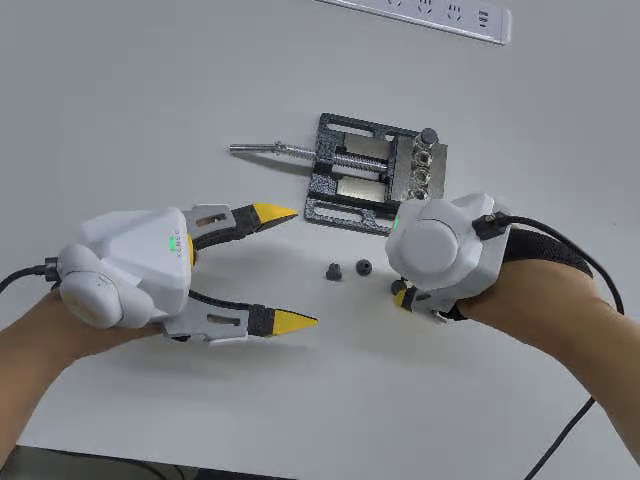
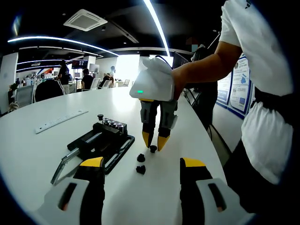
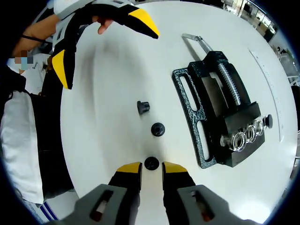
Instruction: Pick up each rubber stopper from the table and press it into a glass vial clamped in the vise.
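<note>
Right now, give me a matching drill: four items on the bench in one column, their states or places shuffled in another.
1. left hand-held gripper
2. right hand-held gripper
3. vise
4. power strip

A. at the far edge of the table
B. jaws wide apart, nothing between them
C. clamps a row of vials
D. tips either side of a stopper

Pairs: 1-B, 2-D, 3-C, 4-A
</note>
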Available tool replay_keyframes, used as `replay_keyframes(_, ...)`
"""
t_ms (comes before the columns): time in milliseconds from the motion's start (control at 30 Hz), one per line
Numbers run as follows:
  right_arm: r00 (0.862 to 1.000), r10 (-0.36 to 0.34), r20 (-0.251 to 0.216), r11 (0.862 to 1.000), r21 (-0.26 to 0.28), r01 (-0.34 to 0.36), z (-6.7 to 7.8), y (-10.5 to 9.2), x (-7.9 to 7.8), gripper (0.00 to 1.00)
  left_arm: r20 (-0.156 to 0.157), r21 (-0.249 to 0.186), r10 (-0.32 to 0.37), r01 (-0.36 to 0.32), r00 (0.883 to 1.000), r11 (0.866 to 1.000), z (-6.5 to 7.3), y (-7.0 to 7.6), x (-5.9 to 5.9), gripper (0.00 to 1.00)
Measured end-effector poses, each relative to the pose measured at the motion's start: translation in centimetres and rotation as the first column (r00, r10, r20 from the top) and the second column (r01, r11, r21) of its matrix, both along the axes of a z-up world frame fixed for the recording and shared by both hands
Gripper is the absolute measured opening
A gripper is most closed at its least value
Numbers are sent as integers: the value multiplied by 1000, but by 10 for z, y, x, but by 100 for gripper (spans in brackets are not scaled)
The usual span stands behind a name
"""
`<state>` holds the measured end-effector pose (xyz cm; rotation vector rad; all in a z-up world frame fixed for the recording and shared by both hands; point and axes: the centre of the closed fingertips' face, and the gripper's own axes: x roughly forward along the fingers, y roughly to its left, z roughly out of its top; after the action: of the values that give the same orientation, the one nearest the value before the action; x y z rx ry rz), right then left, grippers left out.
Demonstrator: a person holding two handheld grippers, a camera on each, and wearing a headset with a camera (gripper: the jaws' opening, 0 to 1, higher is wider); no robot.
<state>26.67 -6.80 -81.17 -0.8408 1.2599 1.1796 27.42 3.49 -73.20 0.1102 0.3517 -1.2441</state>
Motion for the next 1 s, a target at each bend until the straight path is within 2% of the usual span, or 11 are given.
replay_keyframes(333, 1000, -6, 12, 999, 37, 6, 8, 2, -1, 17, 1, 0, -4, 4, 1000, 1000, -1, -3, -1, 63)
replay_keyframes(1000, 999, 8, 40, 998, 61, -11, 6, 6, 1, 14, 1, 1, -2, 2, 1000, 1000, 2, -5, -3, 62)
